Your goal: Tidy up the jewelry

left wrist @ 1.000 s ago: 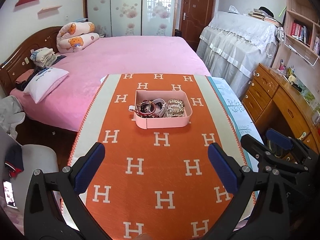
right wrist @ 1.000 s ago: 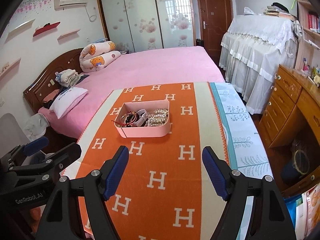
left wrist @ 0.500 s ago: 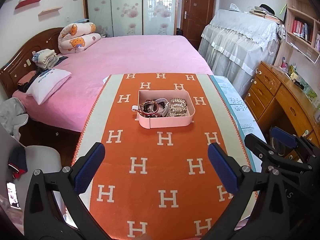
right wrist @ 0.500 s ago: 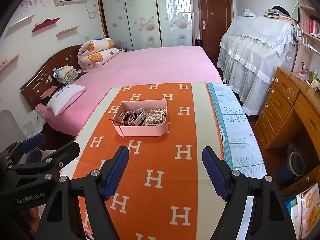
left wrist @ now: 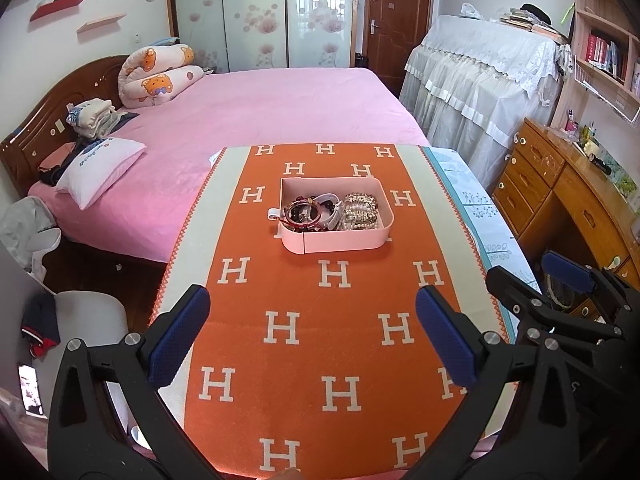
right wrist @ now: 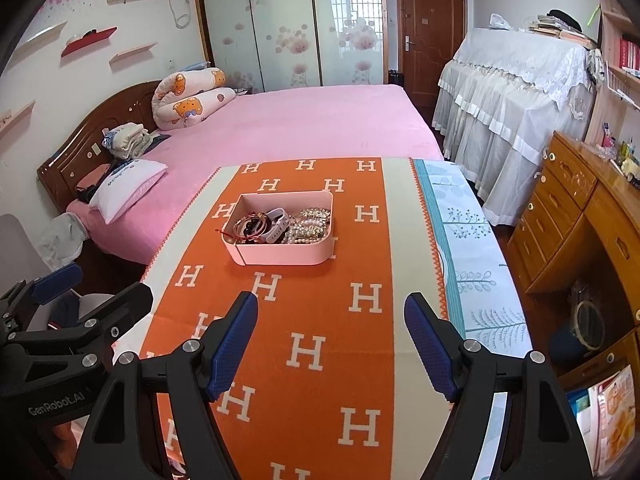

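Observation:
A pale pink box [left wrist: 340,240] [right wrist: 280,254] stands in the middle of the orange H-patterned cloth [left wrist: 312,320] [right wrist: 320,320]. Inside lie red and dark bangles [left wrist: 302,212] [right wrist: 250,224], a white watch band [left wrist: 334,210] [right wrist: 278,222] and pearl and gold bracelets [left wrist: 360,212] [right wrist: 310,224]. My left gripper [left wrist: 312,336] hovers open near the table's front edge, well short of the box, nothing between its blue pads. My right gripper [right wrist: 330,344] is likewise open and empty, to the right of the left one. Each gripper shows at the edge of the other's view.
A pink bed [left wrist: 260,120] lies beyond the table, with pillows [left wrist: 100,168] at its headboard. A wooden desk with drawers [left wrist: 560,192] stands at the right, a lace-covered piece of furniture [left wrist: 480,80] behind it. A white chair [left wrist: 88,320] is at the left.
Both views have tilted slightly, so the box sits a little higher and more central in the frames. The grippers stay open and the jewelry has not moved.

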A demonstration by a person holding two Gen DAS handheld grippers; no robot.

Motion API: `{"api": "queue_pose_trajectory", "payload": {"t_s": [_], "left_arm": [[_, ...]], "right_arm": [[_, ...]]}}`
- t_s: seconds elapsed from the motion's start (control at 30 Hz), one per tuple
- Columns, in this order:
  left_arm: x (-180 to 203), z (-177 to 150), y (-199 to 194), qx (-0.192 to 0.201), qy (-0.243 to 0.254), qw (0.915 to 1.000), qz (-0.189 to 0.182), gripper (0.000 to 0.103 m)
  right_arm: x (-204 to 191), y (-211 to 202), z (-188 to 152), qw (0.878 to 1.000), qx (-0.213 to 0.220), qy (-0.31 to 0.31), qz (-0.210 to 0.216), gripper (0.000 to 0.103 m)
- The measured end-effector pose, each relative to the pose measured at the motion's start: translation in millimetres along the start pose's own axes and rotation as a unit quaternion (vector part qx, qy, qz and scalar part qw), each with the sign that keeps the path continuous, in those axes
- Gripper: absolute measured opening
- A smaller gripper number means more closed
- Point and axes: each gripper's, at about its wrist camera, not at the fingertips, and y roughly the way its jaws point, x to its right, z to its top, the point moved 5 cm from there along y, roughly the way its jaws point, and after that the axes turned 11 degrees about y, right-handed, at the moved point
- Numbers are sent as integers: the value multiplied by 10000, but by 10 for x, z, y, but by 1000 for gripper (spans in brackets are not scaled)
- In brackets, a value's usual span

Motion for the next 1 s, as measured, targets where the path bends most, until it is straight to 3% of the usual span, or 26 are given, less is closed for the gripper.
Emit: {"api": "queue_pose_trajectory", "payload": {"t_s": [1.0], "left_arm": [[-44, -62, 83, -178, -38, 9998, 44, 102]], "right_arm": [[-18, 28, -5, 9999, -90, -67, -45, 77]]}}
